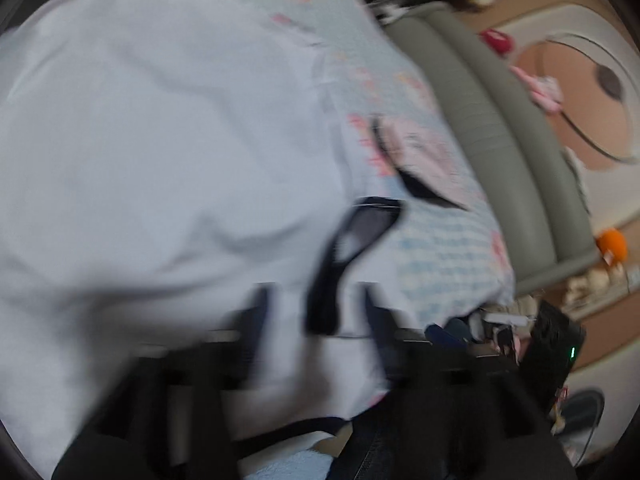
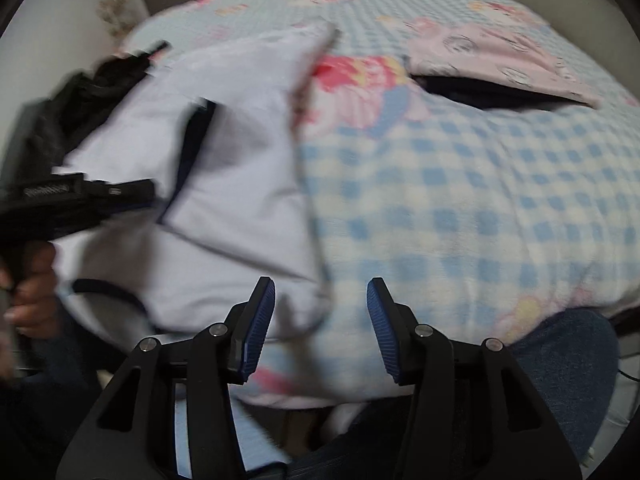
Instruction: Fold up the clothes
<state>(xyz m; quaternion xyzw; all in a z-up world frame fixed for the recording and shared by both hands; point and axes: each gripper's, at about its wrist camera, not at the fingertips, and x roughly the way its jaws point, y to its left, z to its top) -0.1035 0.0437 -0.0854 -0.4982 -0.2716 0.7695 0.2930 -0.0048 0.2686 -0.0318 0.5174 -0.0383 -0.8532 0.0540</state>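
Note:
A pale lilac-white garment with dark navy trim (image 2: 224,168) lies on the checked bed cover, partly folded over itself. It fills most of the blurred left wrist view (image 1: 152,152). My left gripper (image 1: 316,312) is low over it, with white cloth between the fingers; blur hides whether they pinch it. It also shows at the left edge of the right wrist view (image 2: 80,196). My right gripper (image 2: 322,320) is open and empty, with its left pad at the garment's near corner. A folded pink garment (image 2: 500,60) lies on a dark one (image 2: 480,94) farther back.
The bed has a blue-and-white checked blanket with pink prints (image 2: 460,208). A grey padded bed edge (image 1: 492,128) runs along the right, with floor mat and small toys (image 1: 612,240) beyond. A dark garment (image 2: 80,96) is bunched at the left. The person's jeans-clad leg (image 2: 568,364) is near.

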